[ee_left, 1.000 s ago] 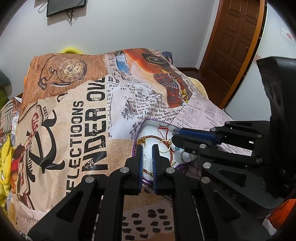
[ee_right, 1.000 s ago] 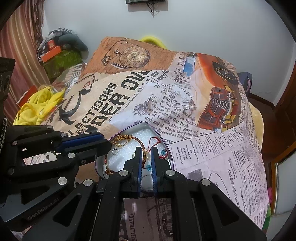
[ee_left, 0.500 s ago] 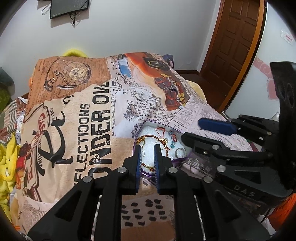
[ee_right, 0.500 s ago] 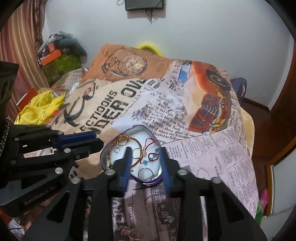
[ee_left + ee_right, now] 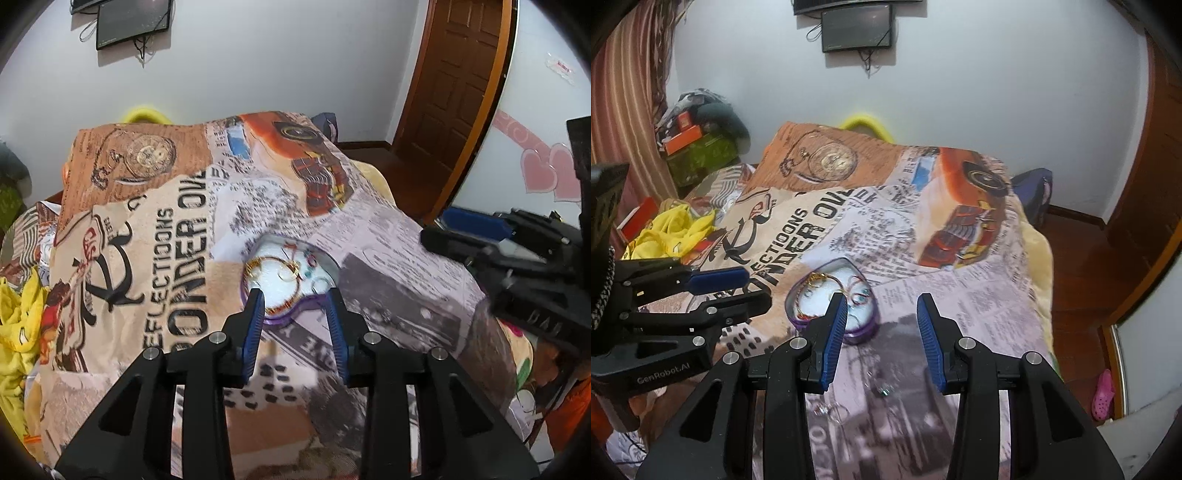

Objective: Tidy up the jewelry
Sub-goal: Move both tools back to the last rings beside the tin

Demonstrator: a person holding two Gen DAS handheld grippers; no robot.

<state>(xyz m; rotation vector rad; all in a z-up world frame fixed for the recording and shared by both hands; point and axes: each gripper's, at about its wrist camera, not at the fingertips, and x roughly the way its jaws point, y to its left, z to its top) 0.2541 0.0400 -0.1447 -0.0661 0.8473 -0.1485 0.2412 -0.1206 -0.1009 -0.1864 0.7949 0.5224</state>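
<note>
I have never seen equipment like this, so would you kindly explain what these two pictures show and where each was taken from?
There is no robot here: a person holds a two-finger gripper in each hand, and each carries a fisheye camera looking along its blue-padded fingers. One picture is from the left gripper, with the right one showing at its edge. The other is from the right gripper, with the left one at its side. Both stand open and hold nothing. Below lies a bed with a printed blanket. On it sits a heart-shaped tin holding bracelets and rings. A few small pieces lie loose on the blanket nearby.
</note>
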